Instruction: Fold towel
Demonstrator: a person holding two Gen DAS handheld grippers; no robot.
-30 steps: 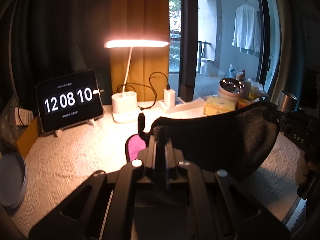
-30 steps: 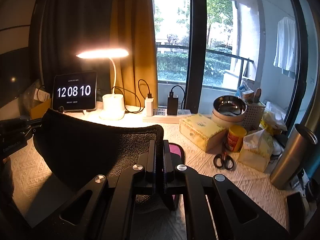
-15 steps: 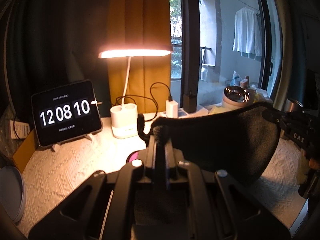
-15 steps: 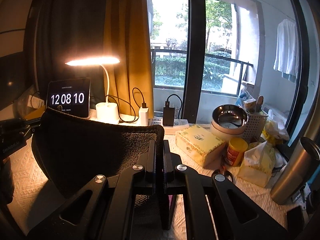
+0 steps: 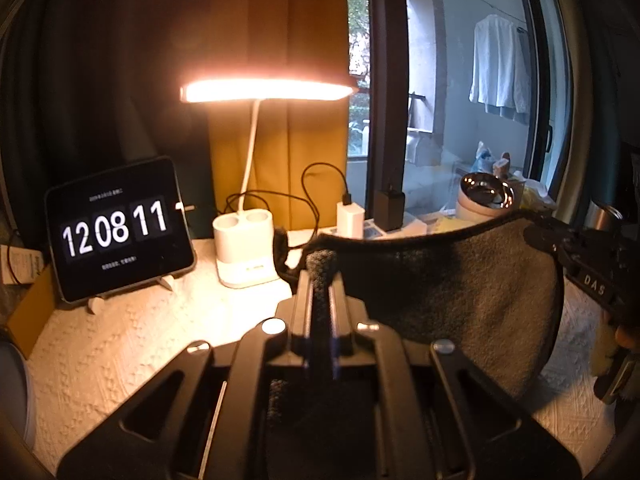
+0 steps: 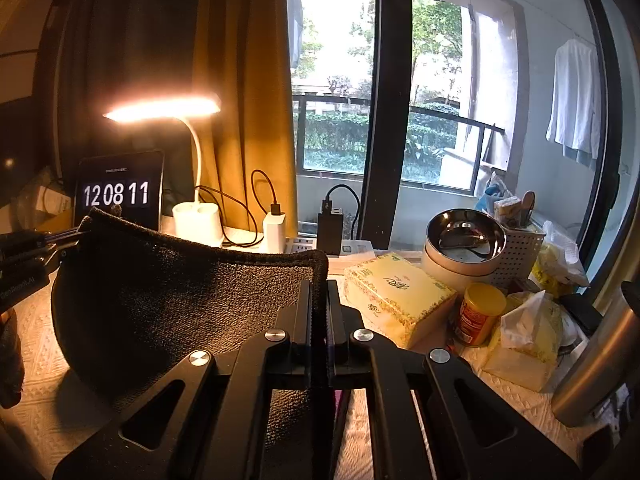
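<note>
A dark grey towel (image 5: 448, 280) hangs stretched in the air between my two grippers, above the white textured tablecloth (image 5: 120, 352). My left gripper (image 5: 320, 276) is shut on the towel's left top corner. My right gripper (image 6: 319, 284) is shut on the towel's (image 6: 180, 300) other top corner. In the left wrist view the right gripper (image 5: 560, 240) shows at the towel's far right end. In the right wrist view the left gripper (image 6: 68, 238) shows at its far left end. The towel's lower part hangs hidden behind the gripper bodies.
At the back stand a clock tablet (image 5: 116, 228), a lit desk lamp (image 5: 244, 248) and chargers (image 5: 350, 220). To the right are a tissue box (image 6: 396, 296), steel bowl (image 6: 464, 236), yellow can (image 6: 480, 312), white basket (image 6: 520, 248) and steel tumbler (image 6: 596, 364).
Both grippers have lifted the towel higher, keeping it stretched between them. The pink item on the table has dropped out of the left view. The clock went from 12:08:10 to 12:08:11.
</note>
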